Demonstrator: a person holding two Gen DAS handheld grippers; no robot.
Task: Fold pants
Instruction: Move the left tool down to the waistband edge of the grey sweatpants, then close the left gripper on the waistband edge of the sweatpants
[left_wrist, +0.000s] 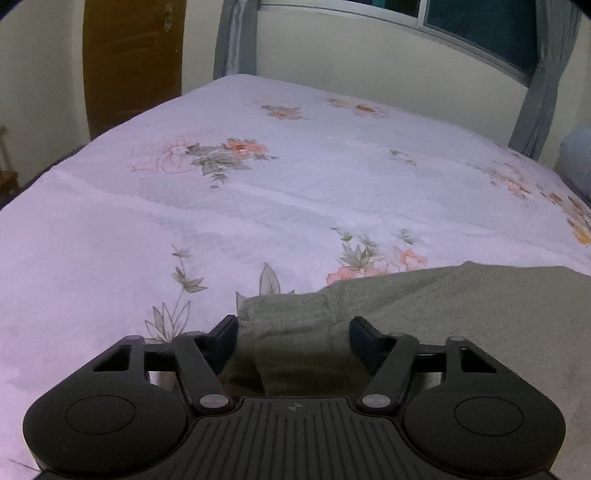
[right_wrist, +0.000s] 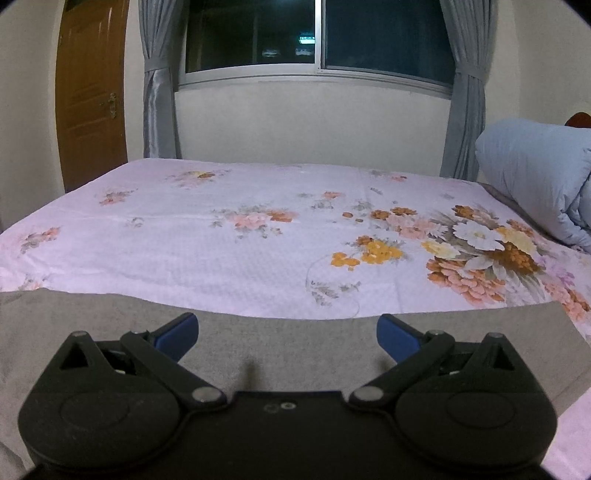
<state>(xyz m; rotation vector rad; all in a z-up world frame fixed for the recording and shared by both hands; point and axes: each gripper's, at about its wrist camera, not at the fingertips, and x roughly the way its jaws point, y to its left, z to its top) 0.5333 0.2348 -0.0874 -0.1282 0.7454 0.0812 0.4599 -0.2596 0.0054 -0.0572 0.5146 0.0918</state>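
step: grab pants (left_wrist: 461, 317) edge nearest the window (right_wrist: 317, 37) | left gripper (left_wrist: 293, 334) – jaws part-open astride a bunched corner, unpinched | right gripper (right_wrist: 288, 336) – jaws wide, empty, over flat cloth | tip: pinch all layers before lifting

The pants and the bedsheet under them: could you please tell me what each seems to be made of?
Pants: probably soft matte knit, like cotton jersey; grey-green, fuzzy surface, limp rounded folds.
Bedsheet: probably thin woven cotton; matte, fine waffle-like texture, printed flowers, shallow creases.
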